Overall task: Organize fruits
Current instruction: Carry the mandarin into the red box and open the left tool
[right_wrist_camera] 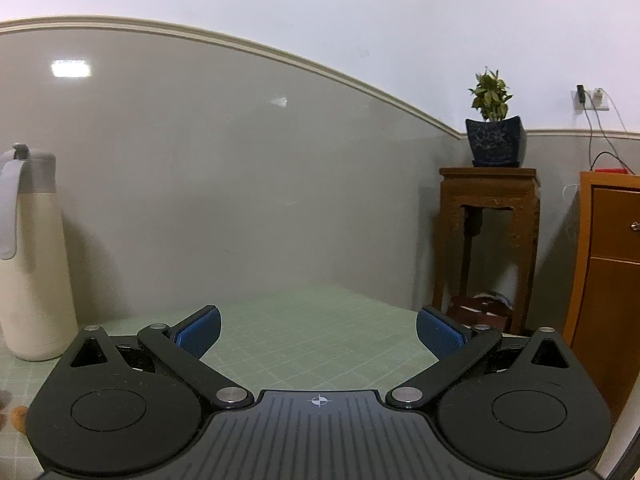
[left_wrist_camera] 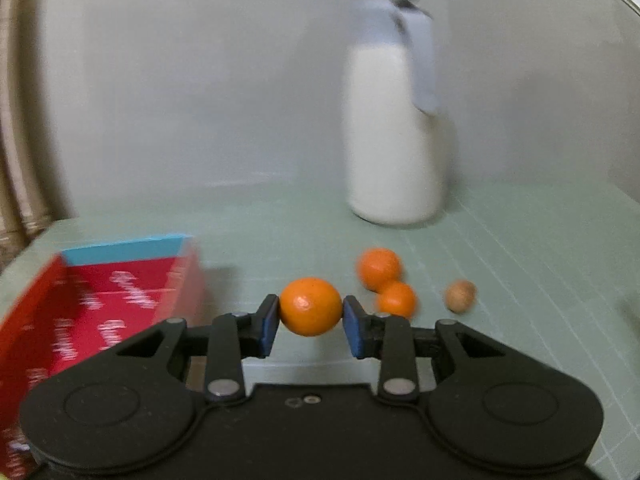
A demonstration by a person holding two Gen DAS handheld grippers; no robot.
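The left gripper (left_wrist_camera: 310, 322) is holding an orange (left_wrist_camera: 310, 306) between its blue-padded fingers (left_wrist_camera: 269, 326), which are pressing on the fruit from both sides and carrying it clear of the green gridded surface (left_wrist_camera: 520, 264). Two more oranges are lying on the surface just beyond and to the right of the held one: the farther orange (left_wrist_camera: 378, 267) and the nearer orange (left_wrist_camera: 396, 299) are touching each other. A small brown round fruit (left_wrist_camera: 461, 295) is sitting a little to their right, apart from them. To the left of the held orange, an open red box (left_wrist_camera: 80, 312) with a blue inner end wall and white lettering is resting on the surface, blurred in this view. A tall cream jug (left_wrist_camera: 396, 120) with a grey lid and handle is standing upright farther back, near the grey wall. The right gripper (right_wrist_camera: 318, 330) is hovering over the same green surface with its fingers (right_wrist_camera: 200, 332) spread wide apart and nothing between them. From that view the cream jug is showing at the left edge, and a potted plant (right_wrist_camera: 494, 120) is sitting on a dark wooden stand (right_wrist_camera: 488, 208) past the end of the surface, beside an orange-brown cabinet (right_wrist_camera: 608, 272).
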